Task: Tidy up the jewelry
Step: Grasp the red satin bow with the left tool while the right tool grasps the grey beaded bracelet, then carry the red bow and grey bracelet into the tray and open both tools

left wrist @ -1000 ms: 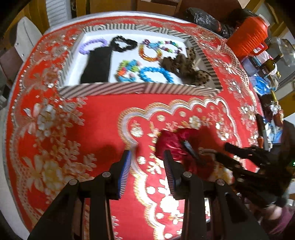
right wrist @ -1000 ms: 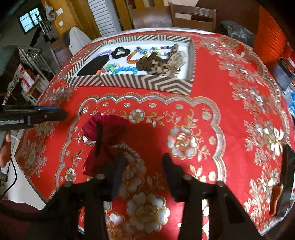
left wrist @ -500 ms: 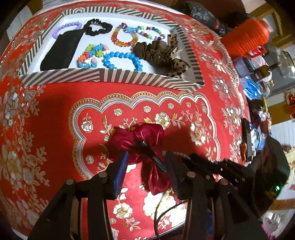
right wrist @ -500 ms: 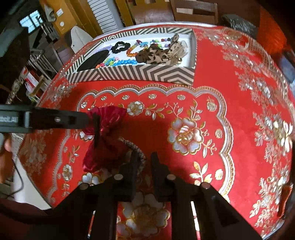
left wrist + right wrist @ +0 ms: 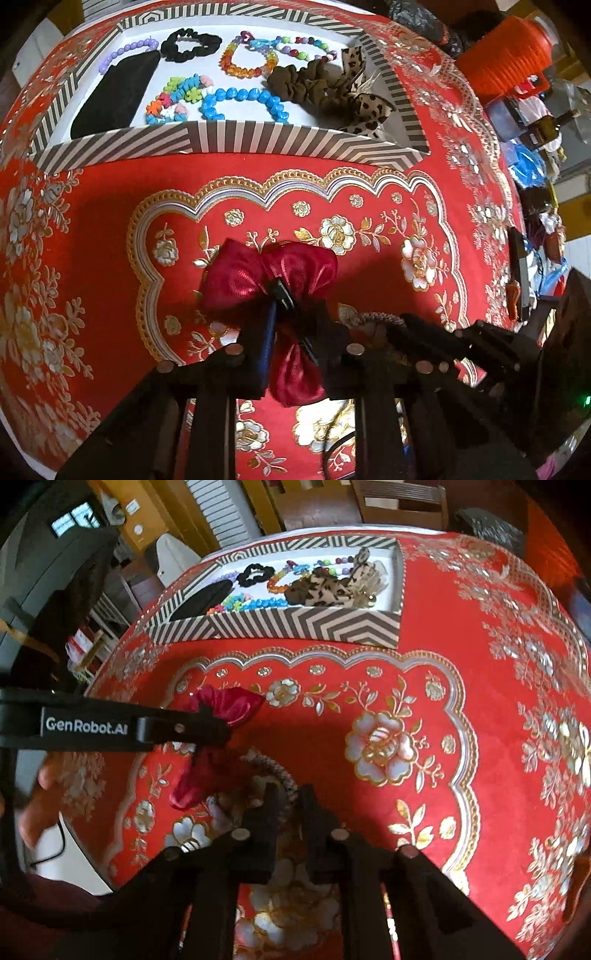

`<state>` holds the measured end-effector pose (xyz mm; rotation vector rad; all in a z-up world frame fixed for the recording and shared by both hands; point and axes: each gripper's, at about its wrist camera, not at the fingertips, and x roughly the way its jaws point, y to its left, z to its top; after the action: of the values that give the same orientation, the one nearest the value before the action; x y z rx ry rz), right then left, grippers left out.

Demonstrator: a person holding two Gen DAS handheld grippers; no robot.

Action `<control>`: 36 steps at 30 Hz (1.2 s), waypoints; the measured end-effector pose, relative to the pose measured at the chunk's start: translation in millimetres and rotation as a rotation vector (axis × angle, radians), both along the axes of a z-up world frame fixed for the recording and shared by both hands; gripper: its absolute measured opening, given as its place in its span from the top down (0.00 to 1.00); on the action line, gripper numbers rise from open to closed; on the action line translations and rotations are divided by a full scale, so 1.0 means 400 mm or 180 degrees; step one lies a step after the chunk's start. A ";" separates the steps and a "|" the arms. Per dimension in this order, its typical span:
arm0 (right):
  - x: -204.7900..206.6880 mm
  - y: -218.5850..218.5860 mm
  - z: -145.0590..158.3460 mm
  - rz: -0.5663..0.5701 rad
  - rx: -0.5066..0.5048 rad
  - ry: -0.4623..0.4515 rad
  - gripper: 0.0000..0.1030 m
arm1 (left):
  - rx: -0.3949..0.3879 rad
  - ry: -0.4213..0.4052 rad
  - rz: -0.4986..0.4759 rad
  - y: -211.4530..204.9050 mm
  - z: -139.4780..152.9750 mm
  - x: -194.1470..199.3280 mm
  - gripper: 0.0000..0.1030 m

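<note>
1. Red hair bow (image 5: 291, 273) lies on the worktop (image 5: 96, 236), at 6 o'clock from the striped tray (image 5: 258, 142).
2. Left gripper (image 5: 295, 325): fingers closing, clamped on the bow's clip.
3. Right gripper (image 5: 286, 805): fingers clamped on a beaded bracelet (image 5: 280, 771).

You are in a lived-in home dining room: a round table under a red, gold-flowered tablecloth (image 5: 461, 602), wooden chairs (image 5: 400, 500) behind it, a louvered door (image 5: 218, 509), and an orange jug (image 5: 506, 61) among household clutter at the side.
</note>
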<state>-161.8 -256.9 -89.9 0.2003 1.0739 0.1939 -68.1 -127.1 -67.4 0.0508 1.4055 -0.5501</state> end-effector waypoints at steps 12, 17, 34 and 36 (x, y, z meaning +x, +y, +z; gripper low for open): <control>0.011 -0.085 0.175 -0.0225 0.0084 -0.0401 0.92 | 0.0022 -0.0554 0.0148 0.083 0.136 0.045 0.98; 0.044 -0.090 0.228 -0.0280 0.0110 -0.0514 0.92 | 0.0009 -0.0723 0.0244 0.111 0.186 0.084 0.98; 0.166 -0.078 0.334 -0.0184 -0.0059 -0.0714 0.92 | 0.0095 -0.1012 0.0403 0.148 0.268 0.212 0.98; 0.187 -0.083 0.343 -0.0190 -0.0070 -0.0731 0.92 | 0.0111 -0.1012 0.0394 0.141 0.267 0.224 0.98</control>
<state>-87.1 -290.3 47.4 0.1853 0.8404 0.1476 21.3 -70.8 39.4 0.0753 1.1000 -0.3951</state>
